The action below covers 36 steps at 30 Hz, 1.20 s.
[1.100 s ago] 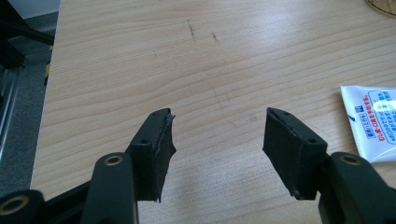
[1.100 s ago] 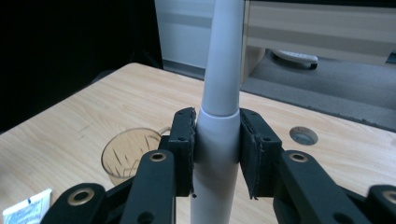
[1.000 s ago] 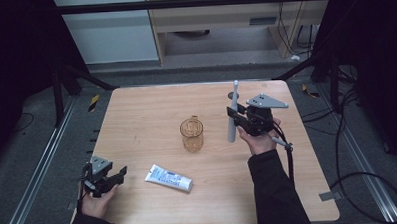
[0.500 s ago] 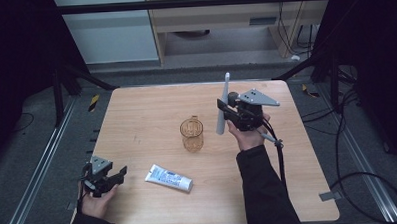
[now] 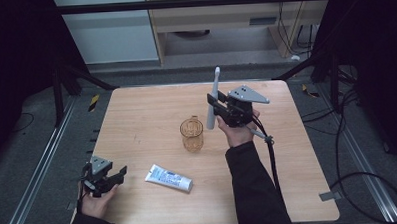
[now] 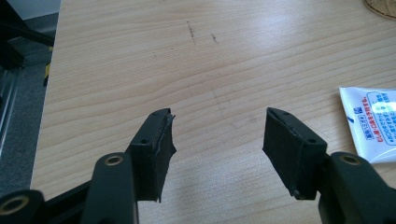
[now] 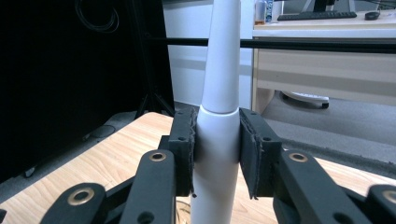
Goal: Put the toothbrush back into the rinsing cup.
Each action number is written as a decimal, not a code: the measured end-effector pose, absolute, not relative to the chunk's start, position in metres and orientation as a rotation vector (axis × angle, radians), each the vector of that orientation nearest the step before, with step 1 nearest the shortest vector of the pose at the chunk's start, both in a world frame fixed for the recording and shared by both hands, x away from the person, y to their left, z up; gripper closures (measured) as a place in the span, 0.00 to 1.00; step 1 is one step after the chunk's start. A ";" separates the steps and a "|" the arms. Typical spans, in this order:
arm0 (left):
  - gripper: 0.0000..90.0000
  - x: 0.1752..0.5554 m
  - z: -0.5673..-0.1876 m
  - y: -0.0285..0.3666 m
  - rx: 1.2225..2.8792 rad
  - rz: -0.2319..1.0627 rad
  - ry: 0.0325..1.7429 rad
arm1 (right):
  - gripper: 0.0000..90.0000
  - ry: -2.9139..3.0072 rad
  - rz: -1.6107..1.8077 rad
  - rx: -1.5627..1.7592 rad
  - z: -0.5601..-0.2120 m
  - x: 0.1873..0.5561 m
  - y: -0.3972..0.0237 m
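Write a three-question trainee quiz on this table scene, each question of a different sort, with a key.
1. True or false: the right gripper is clamped on the white electric toothbrush.
2. Which thing lies nearest the left gripper? A) the amber ribbed glass cup B) the white toothpaste tube with blue print C) the toothbrush
3. Fill in: the toothbrush is held nearly ____, beside the cup, above the light wooden table.

Key
1. True: both pads press its handle.
2. B
3. upright
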<state>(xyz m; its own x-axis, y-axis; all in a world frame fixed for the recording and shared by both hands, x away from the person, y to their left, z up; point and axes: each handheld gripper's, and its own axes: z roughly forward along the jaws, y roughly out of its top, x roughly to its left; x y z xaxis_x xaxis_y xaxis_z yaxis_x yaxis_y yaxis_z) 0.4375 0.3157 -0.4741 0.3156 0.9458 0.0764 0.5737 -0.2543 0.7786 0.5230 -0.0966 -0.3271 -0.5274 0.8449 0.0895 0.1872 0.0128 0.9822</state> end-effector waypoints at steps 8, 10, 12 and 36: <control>0.46 0.437 -0.474 0.316 1.934 0.737 1.339 | 0.76 1.742 1.563 1.053 -0.331 0.530 -0.081; 0.46 0.437 -0.474 0.316 1.934 0.738 1.338 | 0.76 1.741 1.565 1.054 -0.332 0.530 -0.079; 0.46 0.437 -0.474 0.316 1.934 0.736 1.339 | 0.76 1.741 1.568 1.052 -0.335 0.533 -0.075; 0.46 0.437 -0.474 0.316 1.933 0.737 1.337 | 0.76 1.806 1.515 1.058 -0.364 0.544 -0.050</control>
